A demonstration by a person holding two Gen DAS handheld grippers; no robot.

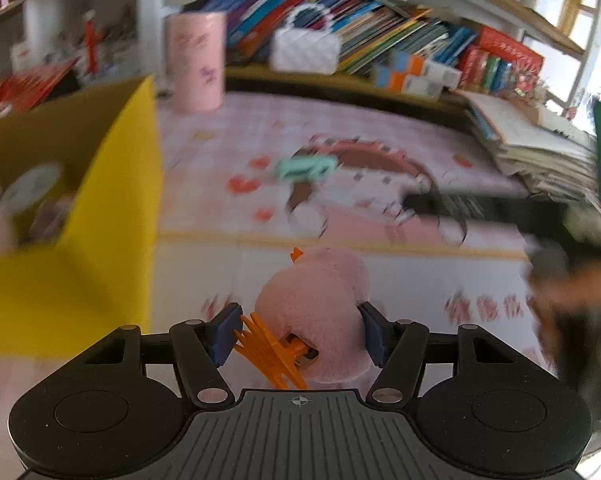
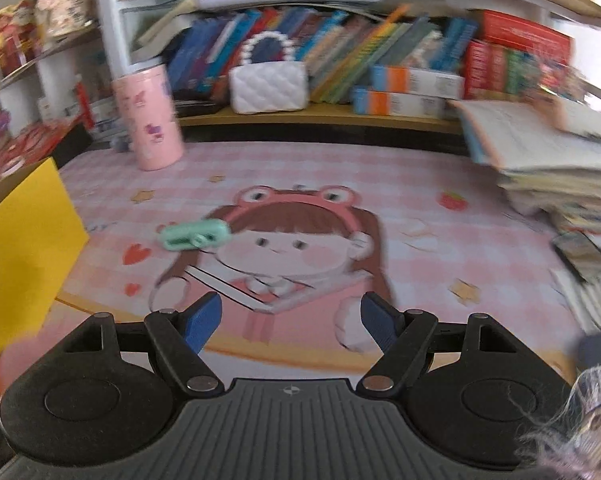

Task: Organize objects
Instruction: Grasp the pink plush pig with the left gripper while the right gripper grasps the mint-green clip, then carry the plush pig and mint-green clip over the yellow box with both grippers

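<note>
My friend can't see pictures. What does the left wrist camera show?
The left gripper holds a fluffy pink hair clip with orange teeth between its fingers. A yellow box stands to the left, and a small mint green toy lies on the pink cartoon mat.

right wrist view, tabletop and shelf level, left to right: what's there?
yellow box → pink tumbler → mint green clip → white quilted handbag → stack of papers and books
</note>
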